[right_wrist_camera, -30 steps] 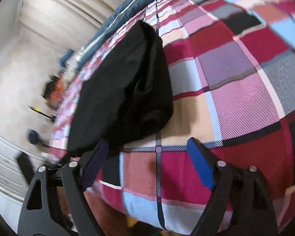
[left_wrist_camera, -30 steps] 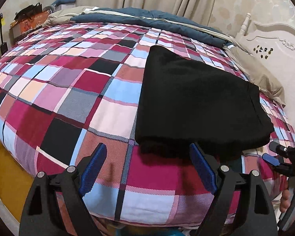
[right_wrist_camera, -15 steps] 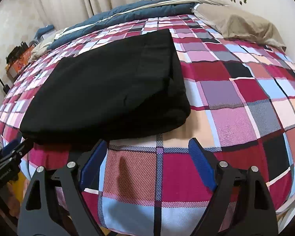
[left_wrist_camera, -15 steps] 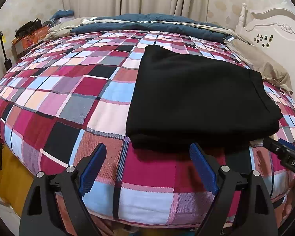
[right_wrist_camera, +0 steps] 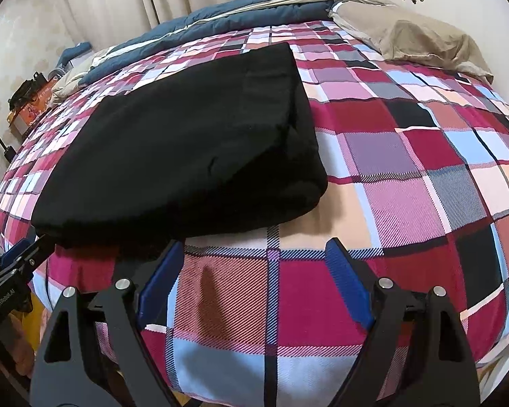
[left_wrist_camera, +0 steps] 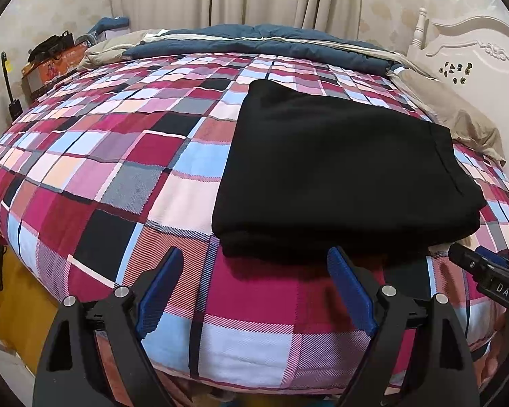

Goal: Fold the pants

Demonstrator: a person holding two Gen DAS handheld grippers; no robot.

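Pants (left_wrist_camera: 339,176), black and folded into a thick rectangle, lie flat on my plaid bedspread (left_wrist_camera: 118,169) near its front edge. My left gripper (left_wrist_camera: 254,288) and right gripper (right_wrist_camera: 254,271) both hover just short of them, blue-padded fingers spread wide, holding nothing.

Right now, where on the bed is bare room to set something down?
Bare plaid bedspread spans left of the folded black pants, up to the blue duvet; another patch lies between pants and tan pillow. Crowded: far edge.
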